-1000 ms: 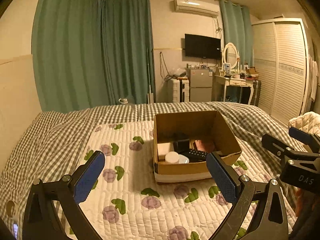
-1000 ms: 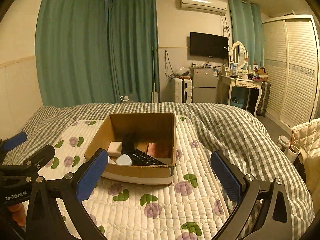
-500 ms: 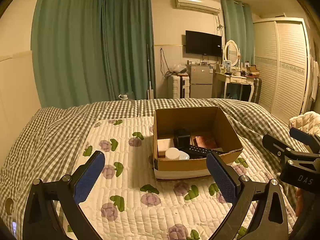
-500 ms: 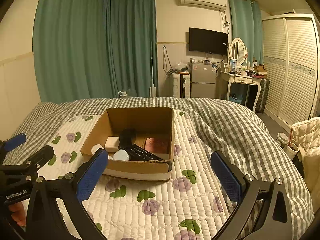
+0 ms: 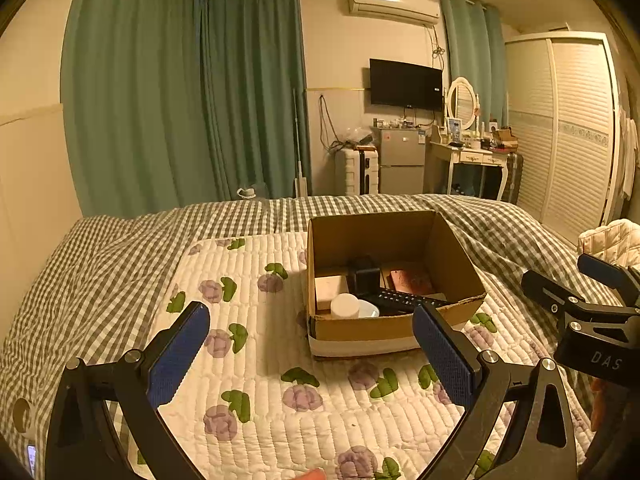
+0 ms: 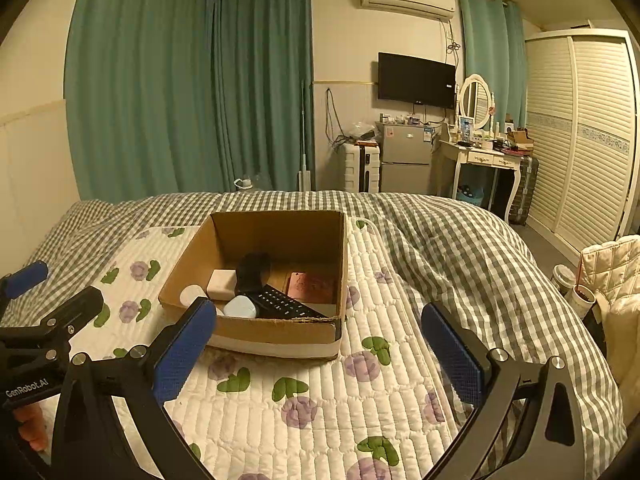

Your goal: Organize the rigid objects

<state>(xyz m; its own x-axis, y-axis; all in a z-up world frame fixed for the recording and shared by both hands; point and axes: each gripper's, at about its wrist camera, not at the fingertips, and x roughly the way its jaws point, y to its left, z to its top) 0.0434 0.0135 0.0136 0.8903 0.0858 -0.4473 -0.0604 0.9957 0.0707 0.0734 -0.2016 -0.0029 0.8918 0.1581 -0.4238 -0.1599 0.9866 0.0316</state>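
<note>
- a bedroom with green curtains [image 5: 180,100], a tv [image 6: 416,80] on the wall and a bed under a checked blanket [image 6: 460,248]. a white quilt with purple flowers [image 5: 260,360] lies on top of the blanket.
- one cardboard box [image 5: 360,328] sits on the quilt, in front of both tongs.
- in the box there are: one black remote [image 6: 286,304], one pale blue case [image 6: 240,307], one white round jar [image 5: 345,306], one cream block [image 6: 221,280], one dark thing at the back [image 6: 252,270] and one reddish flat card [image 6: 312,286].
- the right view looks deeper into the box and shows the whole blue case. the left view shows only a bit of it behind the jar.
- the right view shows two paper cups [image 6: 572,288] on the floor by the bed. the left view does not show them.
- the left view shows a bit of skin at the bottom edge. the right view shows fingers [image 6: 30,428] at the lower left.
- the left tongs [image 5: 316,356] are spread wide and hold nothing. they hang above the quilt, near the front of the box.
- the right tongs [image 6: 320,352] are spread wide too and hold nothing. their left pad [image 6: 184,348] shows in front of the box's near corner.
- each view shows the other tongs at its side edge.
</note>
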